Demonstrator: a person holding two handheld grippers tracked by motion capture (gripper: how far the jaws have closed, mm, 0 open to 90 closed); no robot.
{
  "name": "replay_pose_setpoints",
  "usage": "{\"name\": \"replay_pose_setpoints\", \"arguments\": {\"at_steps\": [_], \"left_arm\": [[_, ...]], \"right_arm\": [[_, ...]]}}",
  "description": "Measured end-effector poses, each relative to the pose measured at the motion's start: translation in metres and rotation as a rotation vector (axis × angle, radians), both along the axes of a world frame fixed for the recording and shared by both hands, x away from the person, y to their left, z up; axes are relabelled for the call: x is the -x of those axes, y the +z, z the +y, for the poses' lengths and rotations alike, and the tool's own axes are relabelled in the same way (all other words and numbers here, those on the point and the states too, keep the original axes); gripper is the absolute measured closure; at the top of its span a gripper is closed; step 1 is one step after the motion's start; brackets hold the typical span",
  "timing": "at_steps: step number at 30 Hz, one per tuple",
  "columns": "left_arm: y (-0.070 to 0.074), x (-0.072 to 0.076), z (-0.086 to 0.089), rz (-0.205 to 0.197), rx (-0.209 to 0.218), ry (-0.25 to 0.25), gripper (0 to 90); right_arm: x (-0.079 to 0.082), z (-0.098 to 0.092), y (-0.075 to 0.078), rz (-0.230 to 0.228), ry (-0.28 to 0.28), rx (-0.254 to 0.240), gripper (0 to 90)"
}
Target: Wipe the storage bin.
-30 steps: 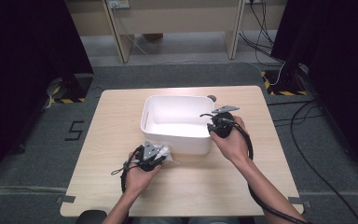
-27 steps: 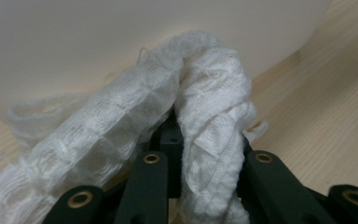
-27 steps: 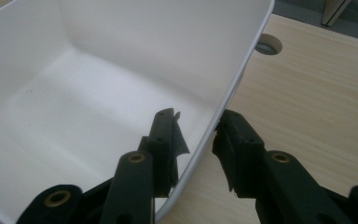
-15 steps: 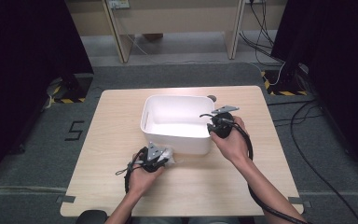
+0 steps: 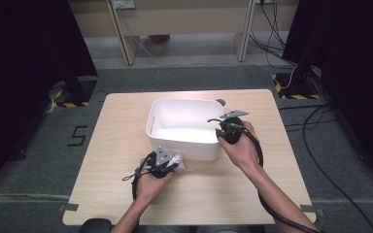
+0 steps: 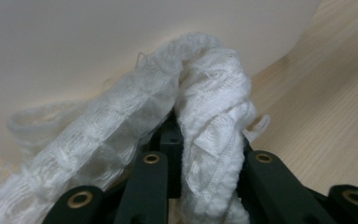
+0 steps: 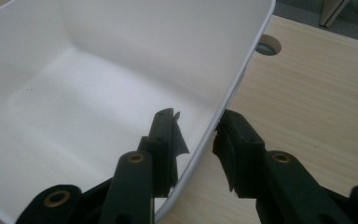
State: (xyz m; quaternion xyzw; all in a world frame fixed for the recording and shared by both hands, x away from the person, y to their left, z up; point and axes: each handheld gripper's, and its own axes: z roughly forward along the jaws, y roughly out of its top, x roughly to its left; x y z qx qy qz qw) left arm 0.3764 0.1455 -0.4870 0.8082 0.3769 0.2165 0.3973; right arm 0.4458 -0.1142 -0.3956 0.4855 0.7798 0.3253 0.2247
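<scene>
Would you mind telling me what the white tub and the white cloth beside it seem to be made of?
White tub: probably plastic, with smooth, faintly glossy walls, a thin rim and rounded moulded corners. White cloth: apparently a soft woven textile, perhaps cotton, matte, with a ribbed waffle-like weave, fuzzy fibres and a stitched edge.

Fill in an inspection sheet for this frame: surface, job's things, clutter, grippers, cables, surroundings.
Surface: light wooden table, with a round port behind the tub.
Job's things: white plastic tub, empty inside; white cloth bunched by the tub's near wall.
Clutter: nothing seen.
Grippers: left hand-held gripper shut on the white cloth; right hand-held gripper has one jaw on each side of the tub's right rim; whether the pads press cannot be told.
Cables: black cable loops past the right wrist; more on the floor to the right.
Surroundings: grey floor, a "5" marked left of the table, dark curtains on both sides.
</scene>
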Motion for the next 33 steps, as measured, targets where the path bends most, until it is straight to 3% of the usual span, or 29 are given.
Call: {"name": "replay_pose_setpoints", "arguments": {"at_steps": [14,25,33], "left_arm": [[0.028,0.004,-0.004,-0.052,0.042,-0.010,75.8],[0.050,0.006,-0.008,-0.092,0.050,-0.021,75.7],[0.052,0.005,-0.009,-0.091,0.048,-0.023,75.7]], "right_arm": [[0.000,0.000,0.000,-0.003,0.001,0.001,67.2],[0.000,0.001,0.000,-0.005,0.003,0.006,67.0],[0.000,0.001,0.000,-0.007,0.004,0.009,67.0]]}}
